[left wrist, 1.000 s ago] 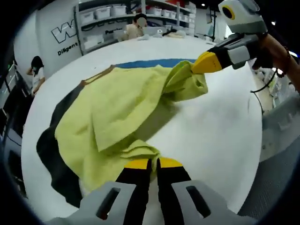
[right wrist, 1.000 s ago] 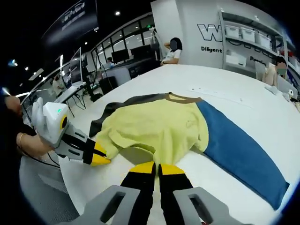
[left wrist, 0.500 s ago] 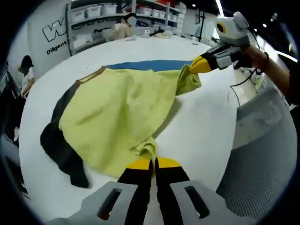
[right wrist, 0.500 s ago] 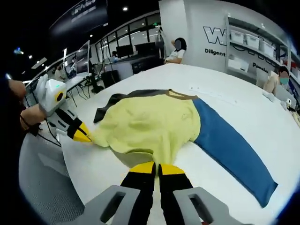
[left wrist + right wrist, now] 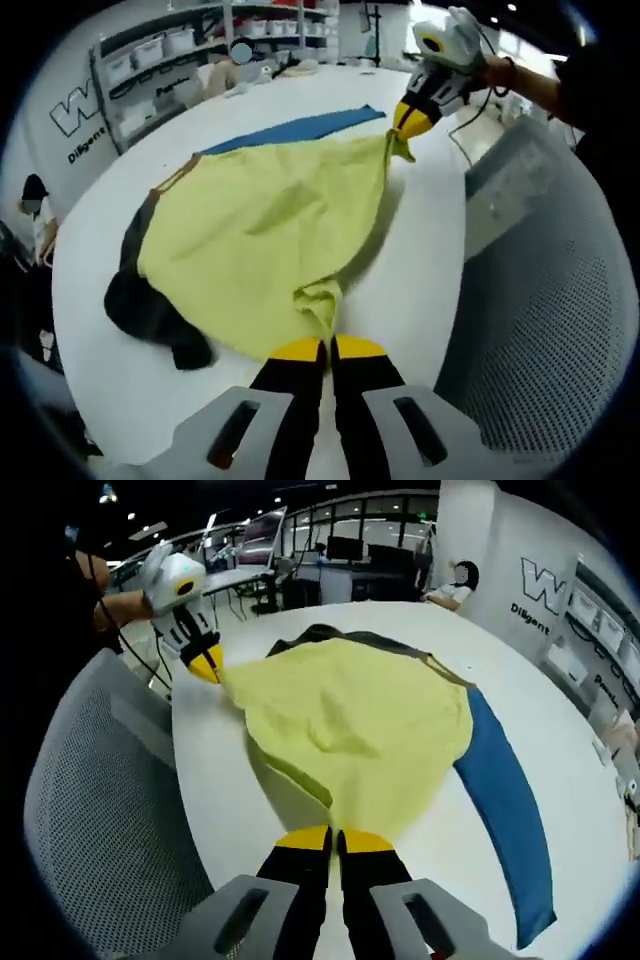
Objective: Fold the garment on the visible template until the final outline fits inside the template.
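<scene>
A garment with a yellow-green body, one blue sleeve and one dark sleeve lies on the white table. My left gripper is shut on a bunched corner of the yellow hem at the table's near edge. My right gripper comes in at the upper right, shut on the other hem corner. In the right gripper view the yellow body spreads ahead of my right gripper. The left gripper holds the far corner, and the blue sleeve runs right.
A grey mesh chair stands close against the table's edge by both grippers. Shelves with white bins and seated people are beyond the far side of the table. Desks with monitors stand further back.
Both grippers have drawn apart and back toward the table's edge, each still holding its hem corner. The yellow body has gone from bunched folds to a taut, flatter spread.
</scene>
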The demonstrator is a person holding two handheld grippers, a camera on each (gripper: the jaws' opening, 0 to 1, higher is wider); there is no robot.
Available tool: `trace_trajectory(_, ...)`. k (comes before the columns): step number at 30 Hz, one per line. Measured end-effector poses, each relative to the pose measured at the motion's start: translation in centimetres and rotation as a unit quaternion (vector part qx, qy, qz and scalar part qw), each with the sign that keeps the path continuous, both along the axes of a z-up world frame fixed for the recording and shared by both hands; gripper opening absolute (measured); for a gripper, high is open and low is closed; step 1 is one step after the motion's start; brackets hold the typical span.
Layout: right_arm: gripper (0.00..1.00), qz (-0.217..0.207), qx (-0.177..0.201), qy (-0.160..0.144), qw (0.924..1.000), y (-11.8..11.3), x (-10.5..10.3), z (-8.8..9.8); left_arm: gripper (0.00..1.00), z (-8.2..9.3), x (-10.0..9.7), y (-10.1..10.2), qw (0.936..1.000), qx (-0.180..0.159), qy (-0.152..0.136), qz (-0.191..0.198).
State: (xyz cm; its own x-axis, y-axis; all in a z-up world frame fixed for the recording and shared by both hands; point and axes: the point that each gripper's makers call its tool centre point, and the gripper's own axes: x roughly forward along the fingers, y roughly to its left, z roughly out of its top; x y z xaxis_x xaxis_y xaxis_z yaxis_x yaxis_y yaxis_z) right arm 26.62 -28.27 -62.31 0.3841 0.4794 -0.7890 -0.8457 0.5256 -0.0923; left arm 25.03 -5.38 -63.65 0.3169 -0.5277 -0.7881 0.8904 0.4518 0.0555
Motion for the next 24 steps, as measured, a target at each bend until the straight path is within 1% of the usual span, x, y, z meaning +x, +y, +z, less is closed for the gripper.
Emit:
trace_trajectory(2,0.00,0.024,-0.017,-0.002,0.9996,0.2,-0.6,-0.5,0.01,-0.2,-0.4,0.3,0.9999,0.007,0.001,-0.010)
trace_trajectory(5,0.00,0.033,-0.026,0.009,0.9991,0.4,-1.3,-1.3,0.01,-0.6,-0.7,1.2,0.9995,0.024,0.000,-0.020)
trace_trajectory(7,0.00,0.041,-0.039,0.008,0.9983,0.2,-1.5,-1.7,0.01,-0.9,-0.8,2.1,0.9989,0.041,-0.003,-0.023)
trace_trajectory(10,0.00,0.044,-0.042,0.015,0.9980,0.1,-1.8,-2.3,0.01,-1.6,-0.9,3.2,0.9983,0.055,0.000,-0.018)
trace_trajectory(13,0.00,0.045,-0.045,0.026,0.9976,0.0,-2.3,-2.9,0.01,-2.1,-0.9,3.8,0.9983,0.057,0.006,-0.011)
trace_trajectory(15,0.00,0.045,-0.037,0.034,0.9977,0.2,-2.6,-3.2,0.01,-2.4,-0.9,4.2,0.9982,0.060,0.009,-0.003)
trace_trajectory(17,0.00,0.034,-0.026,0.042,0.9982,0.3,-2.7,-3.5,0.01,-2.4,-1.0,4.2,0.9982,0.059,0.010,-0.001)
trace_trajectory(18,0.00,0.016,-0.017,0.052,0.9984,0.3,-2.8,-3.7,0.01,-2.5,-1.0,4.3,0.9982,0.059,0.010,0.000)
trace_trajectory(19,0.00,0.011,-0.013,0.055,0.9984,0.3,-2.8,-3.7,0.01,-2.5,-1.0,4.4,0.9981,0.060,0.011,0.005)
trace_trajectory(21,0.00,-0.010,0.009,0.063,0.9979,0.5,-2.8,-3.3,0.01,-2.5,-1.0,4.4,0.9981,0.060,0.010,0.006)
trace_trajectory(22,0.02,-0.025,0.020,0.072,0.9969,0.5,-2.9,-3.0,0.01,-2.5,-1.0,4.4,0.9981,0.060,0.009,0.008)
trace_trajectory(24,0.07,-0.049,0.035,0.070,0.9957,0.2,-2.7,-2.4,0.01,-2.4,-1.0,4.5,0.9982,0.059,0.008,0.009)
